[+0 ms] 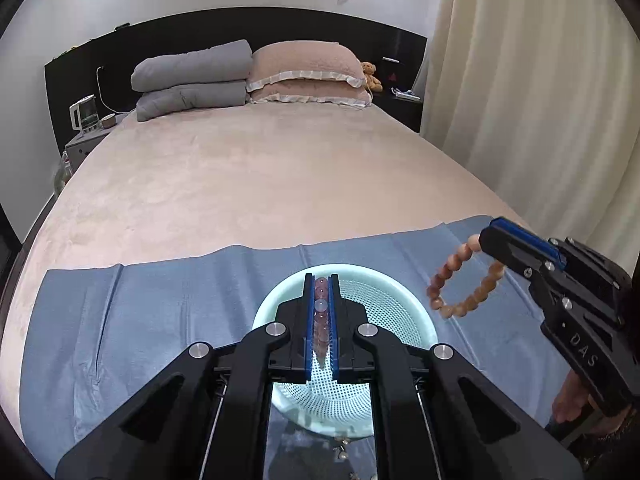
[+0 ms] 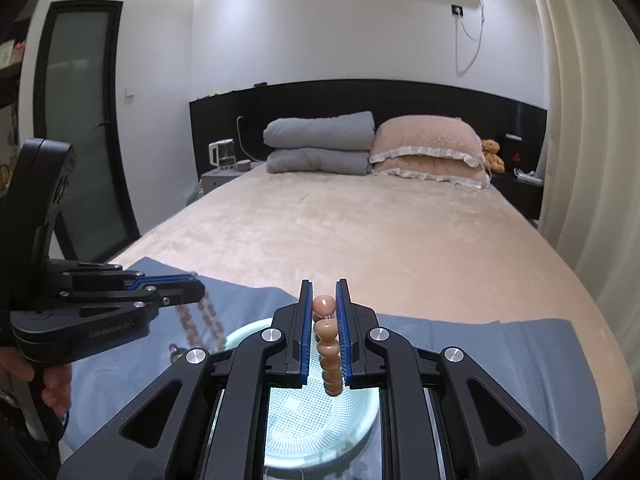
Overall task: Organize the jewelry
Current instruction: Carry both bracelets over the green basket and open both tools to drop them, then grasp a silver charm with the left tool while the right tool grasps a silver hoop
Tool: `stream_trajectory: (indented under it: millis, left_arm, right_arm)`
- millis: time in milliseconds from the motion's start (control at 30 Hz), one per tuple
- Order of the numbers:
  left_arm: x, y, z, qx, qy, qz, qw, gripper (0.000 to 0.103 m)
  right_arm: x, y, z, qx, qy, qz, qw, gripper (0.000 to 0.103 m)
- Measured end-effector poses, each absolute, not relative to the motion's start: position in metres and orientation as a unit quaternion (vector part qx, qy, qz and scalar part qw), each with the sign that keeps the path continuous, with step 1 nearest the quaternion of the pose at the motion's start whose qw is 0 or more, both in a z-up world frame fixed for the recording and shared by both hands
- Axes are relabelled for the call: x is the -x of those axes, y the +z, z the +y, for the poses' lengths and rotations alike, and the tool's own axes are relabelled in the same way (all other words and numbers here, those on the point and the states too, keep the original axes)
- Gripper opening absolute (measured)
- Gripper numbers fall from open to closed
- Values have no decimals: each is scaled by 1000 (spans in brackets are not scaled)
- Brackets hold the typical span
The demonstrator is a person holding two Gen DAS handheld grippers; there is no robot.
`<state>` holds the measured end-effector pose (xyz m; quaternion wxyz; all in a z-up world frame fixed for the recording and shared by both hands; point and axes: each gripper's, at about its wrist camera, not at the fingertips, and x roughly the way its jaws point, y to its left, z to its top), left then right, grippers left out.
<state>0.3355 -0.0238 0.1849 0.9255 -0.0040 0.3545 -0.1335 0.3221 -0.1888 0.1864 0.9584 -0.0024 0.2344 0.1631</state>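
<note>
My left gripper (image 1: 322, 280) is shut on a pink translucent bead bracelet (image 1: 321, 320) and holds it over a pale green mesh basket (image 1: 416, 320). My right gripper (image 2: 324, 284) is shut on a tan wooden bead bracelet (image 2: 327, 344) above the same basket (image 2: 316, 432). In the left wrist view the right gripper (image 1: 486, 232) shows at the right with the tan bracelet (image 1: 460, 280) hanging beside the basket's right rim. In the right wrist view the left gripper (image 2: 200, 290) shows at the left with the pink bracelet (image 2: 200, 320) dangling over the basket's left rim.
The basket stands on a blue cloth (image 1: 160, 312) spread over the foot of a beige bed (image 1: 260, 180). Pillows (image 1: 308, 76) and a folded grey quilt (image 1: 192, 80) lie at the headboard. Curtains (image 1: 540, 100) hang at the right. A kettle (image 1: 84, 112) stands on the left nightstand.
</note>
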Motion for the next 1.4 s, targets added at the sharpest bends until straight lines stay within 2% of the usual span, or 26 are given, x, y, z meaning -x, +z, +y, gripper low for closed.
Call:
stream_trajectory:
  millis: [300,500,767,800,833,867,900,933,1200,1300,1400]
  left_arm:
    - [-370,93,-28,22,-107,447,888,6]
    - [-369,71,-27,37,-108,475,873,6]
    - [-367,67,-27,33,-98,480,871,6]
    - [-367,69,-27,35,-104,477,872,10]
    - [-365,71,-27,34,-107,474,874,14]
    - [-363,74,-26,30,-100,469,877,27]
    - [-360,79,-24,28,-95,462,881,35]
    - [-358,84,-22,31,-94,455,885,37]
    - [-334,111,-10,30,-86,441,893,39]
    - [-315,117,-12,18,-84,435,896,50]
    - [-296,120,-11,17,-85,433,897,54]
  right_arm:
    - [-357,72,-161,28,164,348,922,11]
    - [-354,63,-159,28,169,365,915,11]
    - [-353,63,-157,37,152,375,914,12]
    - [-352,63,-158,44,145,374,915,13]
    - [-351,65,-159,47,139,372,917,19]
    - [-351,66,-161,46,137,370,918,29]
    - [-349,68,-163,44,135,366,920,35]
    - [-347,71,-164,44,132,361,922,44]
    - [-321,88,-177,43,125,348,928,45]
    - [-304,91,-182,37,123,346,929,45]
    - [-286,92,-184,40,122,347,929,45]
